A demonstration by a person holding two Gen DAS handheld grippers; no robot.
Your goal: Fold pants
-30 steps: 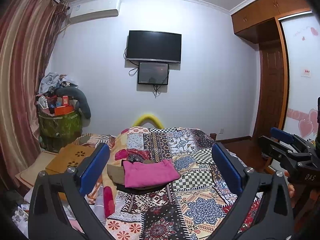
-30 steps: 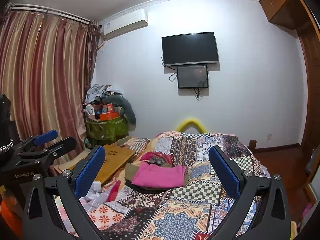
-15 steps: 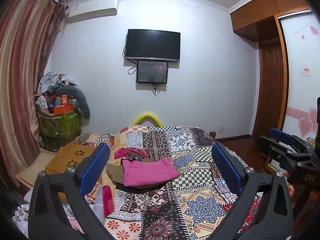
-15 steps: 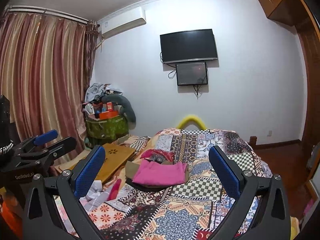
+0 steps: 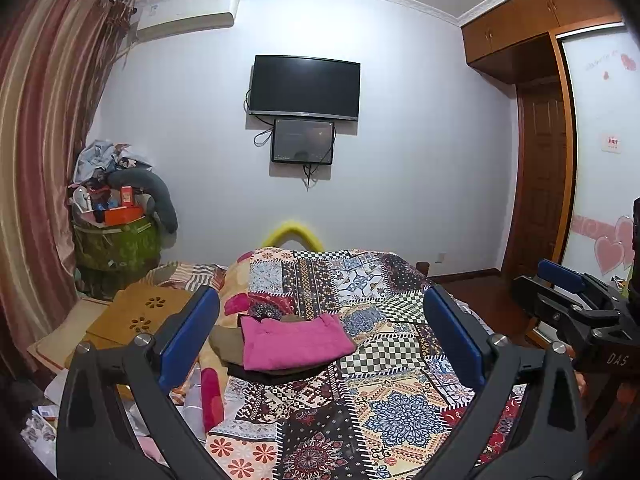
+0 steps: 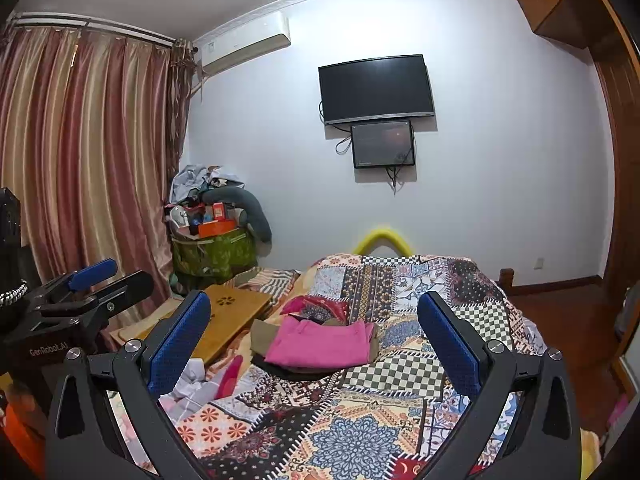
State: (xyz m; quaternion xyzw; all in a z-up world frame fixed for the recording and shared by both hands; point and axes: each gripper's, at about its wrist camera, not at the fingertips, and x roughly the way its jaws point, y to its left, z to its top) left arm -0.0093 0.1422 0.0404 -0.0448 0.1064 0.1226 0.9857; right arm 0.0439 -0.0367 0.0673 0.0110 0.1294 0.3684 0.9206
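Note:
A small stack of folded clothes lies on the patchwork bed cover: pink pants on top, an olive piece and a black piece under them. The stack also shows in the right wrist view, with the pink pants on top. My left gripper is open and empty, held above the near part of the bed, well short of the stack. My right gripper is open and empty too, at a similar distance. Each gripper shows at the edge of the other's view: the right gripper, the left gripper.
A wooden lap tray lies left of the bed. A green bin piled with clutter stands by the curtain. A TV hangs on the far wall. A wardrobe and door are at right. White and pink items lie left of the cover.
Both views have tilted up very slightly, so the bed and clothes stack sit a little lower in frame. Both grippers stay open and empty.

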